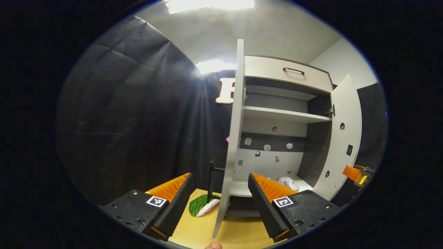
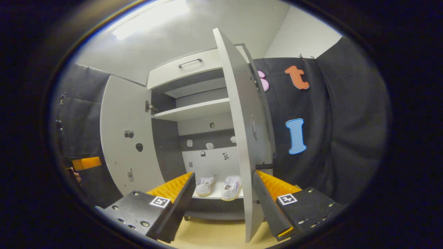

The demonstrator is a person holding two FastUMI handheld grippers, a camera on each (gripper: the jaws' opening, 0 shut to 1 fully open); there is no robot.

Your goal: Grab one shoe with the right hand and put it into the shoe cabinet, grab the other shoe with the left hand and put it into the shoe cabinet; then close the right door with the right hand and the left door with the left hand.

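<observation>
The right gripper has its jaws spread wide and empty around the free edge of the right door, which stands edge-on and upright between the fingers. Both shoes sit side by side on the bottom shelf of the shoe cabinet. The left gripper, jaws equally wide and empty, similarly straddles the left door; judging by this, the right door goes first.

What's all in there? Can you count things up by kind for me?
Shoes: 2
Cabinet doors: 2
Drawer: 1
Watermelon-slice toy: 1
Grippers: 2
Total: 8
</observation>
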